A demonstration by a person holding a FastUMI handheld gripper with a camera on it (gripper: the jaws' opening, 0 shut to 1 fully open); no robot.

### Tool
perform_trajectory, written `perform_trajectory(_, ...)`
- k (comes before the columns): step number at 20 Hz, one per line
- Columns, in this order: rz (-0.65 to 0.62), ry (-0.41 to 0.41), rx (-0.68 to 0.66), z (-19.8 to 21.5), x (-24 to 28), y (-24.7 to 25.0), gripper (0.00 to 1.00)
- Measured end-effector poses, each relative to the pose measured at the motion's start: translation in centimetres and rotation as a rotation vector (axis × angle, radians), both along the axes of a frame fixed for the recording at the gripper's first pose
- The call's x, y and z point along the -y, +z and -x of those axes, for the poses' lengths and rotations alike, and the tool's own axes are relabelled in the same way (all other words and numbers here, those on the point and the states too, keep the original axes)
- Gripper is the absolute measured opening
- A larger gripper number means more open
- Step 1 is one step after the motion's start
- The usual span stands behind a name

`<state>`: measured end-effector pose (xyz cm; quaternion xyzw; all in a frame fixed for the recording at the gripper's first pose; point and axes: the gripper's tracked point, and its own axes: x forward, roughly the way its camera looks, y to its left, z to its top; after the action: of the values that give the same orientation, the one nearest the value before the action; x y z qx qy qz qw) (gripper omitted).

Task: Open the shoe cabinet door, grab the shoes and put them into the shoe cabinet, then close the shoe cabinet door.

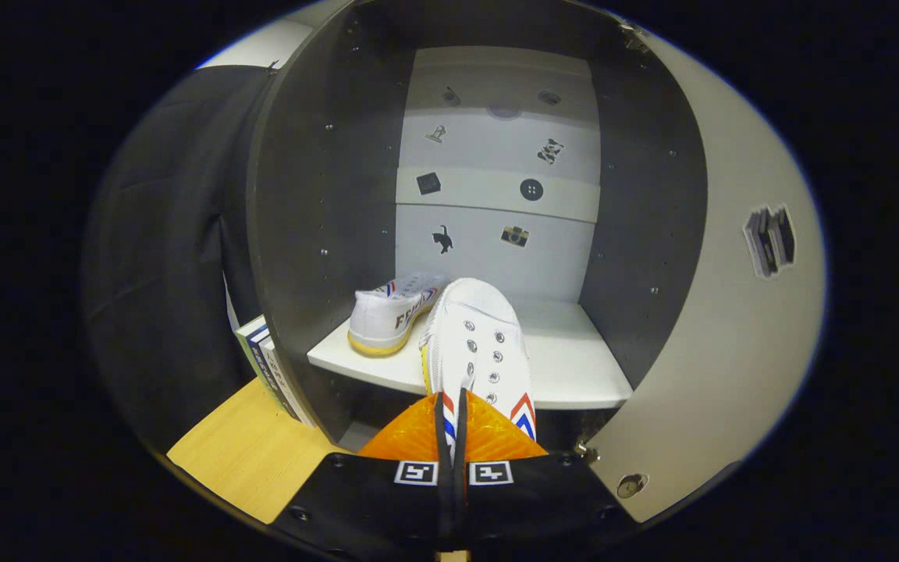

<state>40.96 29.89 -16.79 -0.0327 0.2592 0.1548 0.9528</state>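
Gripping the heel end of a white shoe [474,343], the claw [452,437] had its two fingers drawn almost together, with only a thin strip of the shoe's collar between them; both fingers pressed on that strip. The held shoe pointed away from the claw, its toe over the white shelf [574,359] inside the shoe cabinet [317,218] and its heel overhanging the shelf's front edge. Its lace eyelets faced up, and a red and blue chevron showed on its side, just beside the right-hand finger.

A second white shoe [391,312] with a yellow sole sat on the same shelf, to the left of the held shoe and close to the cabinet's left wall. The two shoes were near each other towards their far ends; contact could not be determined.

Open shelf surface lay to the right of the held shoe, up to the right wall, and behind its toe up to the pale back panel [496,257], which carried small stickers. The cabinet door [730,312] stood swung open on the right, with a round knob near its lower corner. Left of the cabinet, books [270,367] stood on the wooden bench [246,460], against the cabinet's outer wall.
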Motion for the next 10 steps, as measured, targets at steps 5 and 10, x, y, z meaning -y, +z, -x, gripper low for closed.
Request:
perform_trajectory(5,0.028,-0.019,0.02,-6.1,-0.4,1.5,0.0)
perform_trajectory(10,0.009,-0.054,-0.054,-10.5,-1.6,-1.1,0.0)
